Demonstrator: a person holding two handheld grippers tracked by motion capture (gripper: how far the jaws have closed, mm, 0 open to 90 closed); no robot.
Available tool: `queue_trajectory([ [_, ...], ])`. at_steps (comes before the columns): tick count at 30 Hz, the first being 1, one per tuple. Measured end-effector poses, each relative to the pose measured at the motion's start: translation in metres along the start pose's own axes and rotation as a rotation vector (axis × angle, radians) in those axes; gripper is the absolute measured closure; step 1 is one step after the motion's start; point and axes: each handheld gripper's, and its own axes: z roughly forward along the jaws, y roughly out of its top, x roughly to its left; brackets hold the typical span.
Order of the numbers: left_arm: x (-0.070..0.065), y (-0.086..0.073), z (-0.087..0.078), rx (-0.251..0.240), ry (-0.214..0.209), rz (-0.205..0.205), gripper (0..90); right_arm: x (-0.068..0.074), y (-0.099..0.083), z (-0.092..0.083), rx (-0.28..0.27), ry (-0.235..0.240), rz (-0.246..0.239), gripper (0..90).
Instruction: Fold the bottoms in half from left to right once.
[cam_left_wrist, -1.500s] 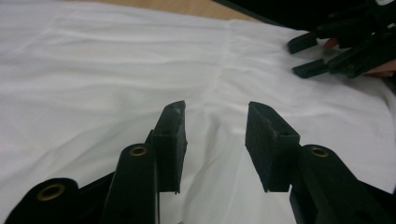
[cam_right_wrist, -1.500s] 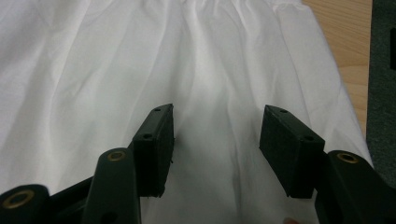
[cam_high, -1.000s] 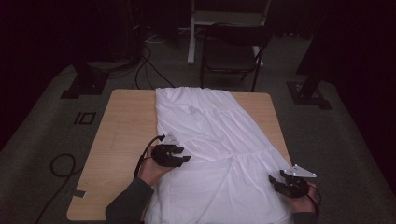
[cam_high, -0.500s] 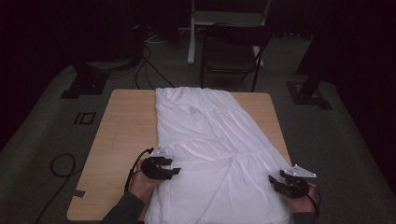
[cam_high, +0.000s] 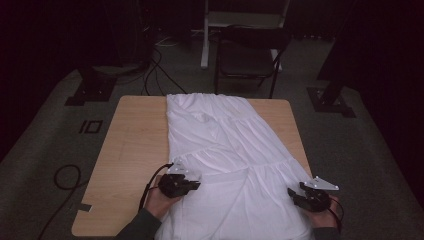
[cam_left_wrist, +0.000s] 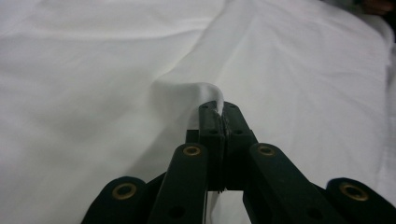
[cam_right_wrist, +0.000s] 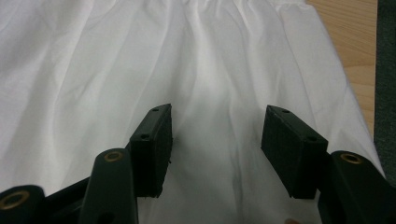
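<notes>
A white tiered dress (cam_high: 225, 150) lies spread lengthwise on the wooden table (cam_high: 132, 150), its wide hem toward the near edge. My left gripper (cam_high: 192, 184) rests at the dress's left side near the front. In the left gripper view that gripper (cam_left_wrist: 219, 109) is shut on a raised fold of the white fabric (cam_left_wrist: 187, 88). My right gripper (cam_high: 295, 192) sits at the dress's right front part. In the right gripper view it (cam_right_wrist: 215, 135) stands open just over the flat cloth (cam_right_wrist: 210, 60), nothing between its pads.
A dark folding chair (cam_high: 247, 55) stands beyond the table's far edge. Cables (cam_high: 65, 177) trail on the grey floor at the left. Bare wood (cam_right_wrist: 355, 32) shows to the right of the dress and on the table's left half.
My left gripper has drawn back toward the near edge and a little left, pulling a fold of dress with it. The right gripper has stayed put.
</notes>
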Motion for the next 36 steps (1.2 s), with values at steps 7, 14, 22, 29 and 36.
queue_trajectory([
  [7,-0.049,0.043,0.05,0.02,-0.152,0.115,88.9,0.003,0.005,-0.001,0.003,-0.003,-0.004,42.1],
  [14,-0.129,0.069,0.089,0.028,-0.362,0.281,89.0,0.012,0.028,-0.011,-0.042,0.03,-0.01,41.2],
  [22,-0.151,0.069,0.097,0.019,-0.379,0.331,60.5,0.029,0.057,-0.01,-0.058,0.127,-0.031,38.3],
  [29,-0.077,0.052,0.043,-0.061,-0.134,0.18,47.0,0.055,0.071,0.008,-0.047,0.223,-0.053,38.7],
  [36,-0.007,0.019,-0.008,-0.099,0.109,0.003,44.8,0.084,0.089,0.026,-0.032,0.326,-0.08,43.0],
])
